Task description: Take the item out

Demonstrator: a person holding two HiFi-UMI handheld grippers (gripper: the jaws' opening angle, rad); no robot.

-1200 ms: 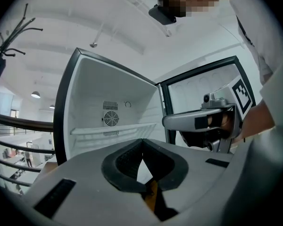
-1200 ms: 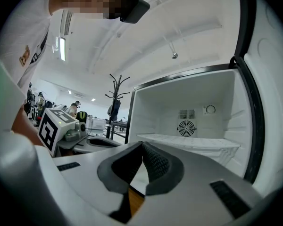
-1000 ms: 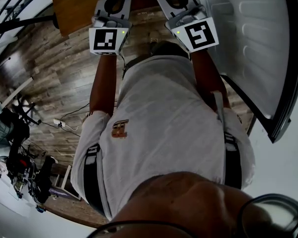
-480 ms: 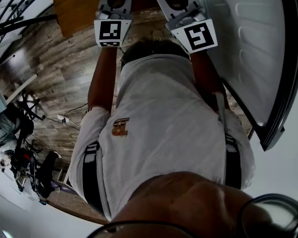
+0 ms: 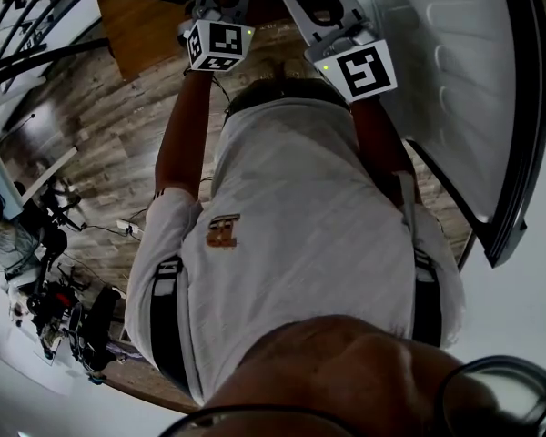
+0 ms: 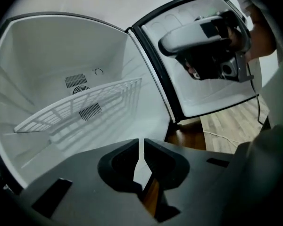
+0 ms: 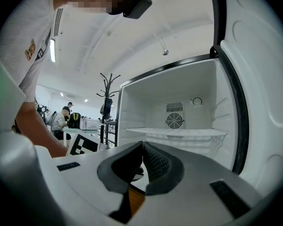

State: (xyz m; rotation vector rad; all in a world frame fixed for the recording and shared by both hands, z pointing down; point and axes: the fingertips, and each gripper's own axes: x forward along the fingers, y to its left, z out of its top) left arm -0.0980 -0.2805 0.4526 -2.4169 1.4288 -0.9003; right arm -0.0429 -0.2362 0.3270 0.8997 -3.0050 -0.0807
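A white fridge compartment point(image 6: 61, 55) stands open before me, and I see no item in it. Inside are only a white wire shelf point(image 6: 85, 105) and a round fan vent point(image 7: 174, 120) on the back wall. My left gripper point(image 6: 141, 147) is shut and empty, pointing into the compartment just outside its lower front edge. My right gripper point(image 7: 142, 150) is also shut with nothing between its pads, facing the opening beside the door point(image 7: 264, 102). In the head view both grippers point(image 5: 220, 12) point(image 5: 332, 16) reach toward the top edge, past the person's white shirt.
The open fridge door point(image 5: 455, 80) stands close on the right. A wood-plank floor point(image 5: 100, 126) with a cable point(image 6: 226, 136) lies below. A coat stand point(image 7: 108, 98), tables and seated people point(image 7: 63, 119) are far off to the left.
My left gripper has moved up and forward and has turned, so its marker cube sits higher and tilted. The right gripper has barely shifted.
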